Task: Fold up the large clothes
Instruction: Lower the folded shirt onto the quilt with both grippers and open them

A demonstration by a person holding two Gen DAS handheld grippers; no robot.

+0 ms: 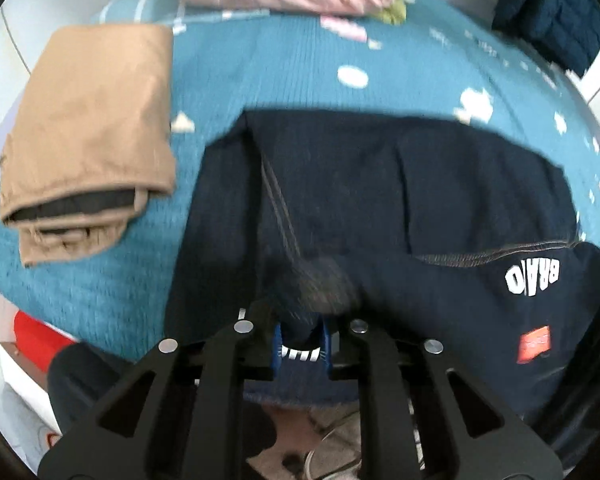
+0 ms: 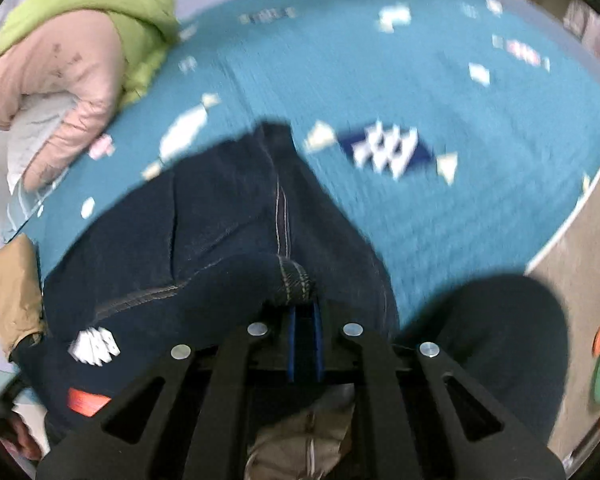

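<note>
Navy garment (image 1: 380,184) in both tongs

Navy garment (image 1: 380,200) with grey stitching and white lettering, part-folded flat, near edge lifted.

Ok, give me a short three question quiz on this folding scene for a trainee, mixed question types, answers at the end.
1. True or false: both the left gripper and the right gripper are shut on the navy garment.
2. What colour is the folded garment left of the navy one in the left wrist view? A tan, B red, C white.
3. Fill in: the navy garment lies on a ____ blanket.

Key: 1 true; 2 A; 3 teal.
</note>
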